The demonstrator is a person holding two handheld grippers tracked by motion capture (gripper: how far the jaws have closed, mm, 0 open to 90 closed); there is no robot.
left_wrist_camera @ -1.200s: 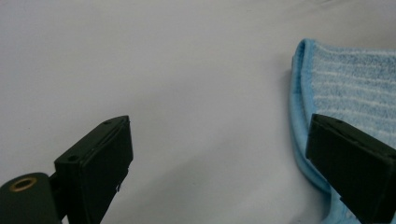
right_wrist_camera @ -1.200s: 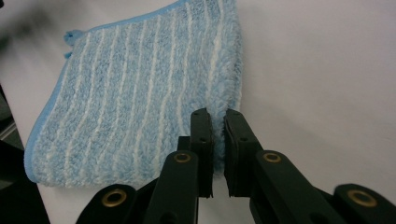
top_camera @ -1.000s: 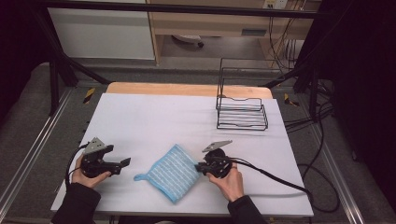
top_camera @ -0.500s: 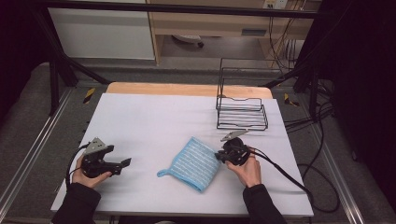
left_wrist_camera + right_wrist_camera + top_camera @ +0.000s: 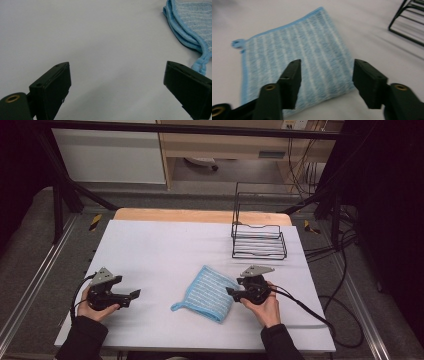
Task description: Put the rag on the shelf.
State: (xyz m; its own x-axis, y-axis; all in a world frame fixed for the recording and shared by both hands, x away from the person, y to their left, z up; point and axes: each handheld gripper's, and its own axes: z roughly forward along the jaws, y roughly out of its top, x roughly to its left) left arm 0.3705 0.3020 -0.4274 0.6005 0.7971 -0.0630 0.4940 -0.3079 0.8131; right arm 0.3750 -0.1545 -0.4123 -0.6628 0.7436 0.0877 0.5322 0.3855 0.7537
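A folded blue-and-white striped cloth (image 5: 207,292) lies flat on the white table (image 5: 165,245), its hanging loop at the lower left. My right gripper (image 5: 231,293) sits at the cloth's right edge and points left over it. In the right gripper view its jaws have just been opening and now stand apart (image 5: 327,68) above the cloth (image 5: 294,50), with no pad pressing on it. My left gripper (image 5: 134,295) rests at the front left, well apart from the cloth. Its jaws are wide open (image 5: 117,72) over bare table, with the cloth's edge (image 5: 190,22) farther off.
A black wire rack (image 5: 258,237) stands at the back right of the table, behind my right gripper, and its corner shows as black wire (image 5: 409,20) in the right gripper view. A cable (image 5: 300,307) trails from the right gripper toward the front right edge.
The right gripper slid the cloth to the right and turned it, then its jaws opened and let the cloth go. The left gripper has not moved.
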